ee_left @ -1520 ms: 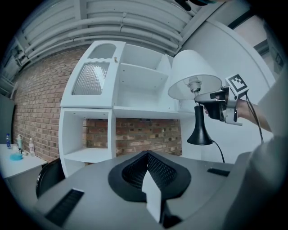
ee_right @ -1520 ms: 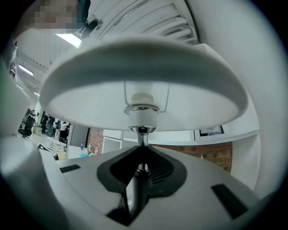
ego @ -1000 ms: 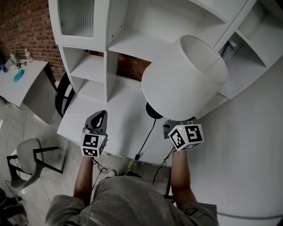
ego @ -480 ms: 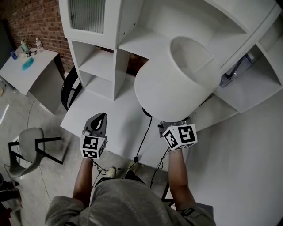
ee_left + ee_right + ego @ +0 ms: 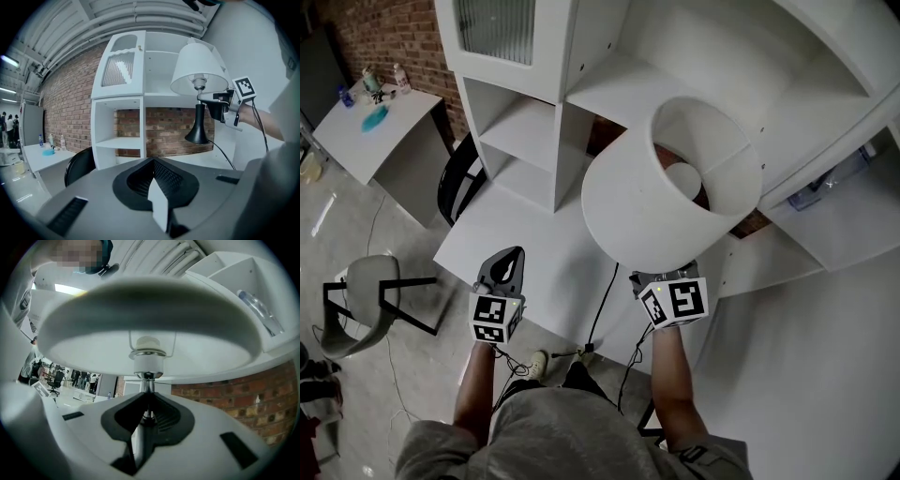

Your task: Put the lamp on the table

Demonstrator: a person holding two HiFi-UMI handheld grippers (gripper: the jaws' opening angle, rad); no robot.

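Observation:
The lamp has a white drum shade (image 5: 666, 187), a chrome stem and a black flared base (image 5: 197, 135). My right gripper (image 5: 146, 416) is shut on the stem just under the bulb socket (image 5: 148, 363). In the head view only its marker cube (image 5: 675, 300) shows below the shade. In the left gripper view the lamp stands upright, its base hanging a little above the white table (image 5: 539, 253). Its black cord (image 5: 602, 305) trails over the table's front edge. My left gripper (image 5: 506, 267) is shut and empty at the table's front left edge.
A white shelf unit (image 5: 530, 122) stands on the back of the table against a brick wall (image 5: 159, 129). A black chair (image 5: 455, 183) sits at the table's left, a grey chair (image 5: 366, 300) on the floor. A second white table (image 5: 370, 131) carries bottles.
The lamp has tipped so that the shade's open top faces me, and it has shifted slightly left toward the shelf unit. My left gripper has hardly moved.

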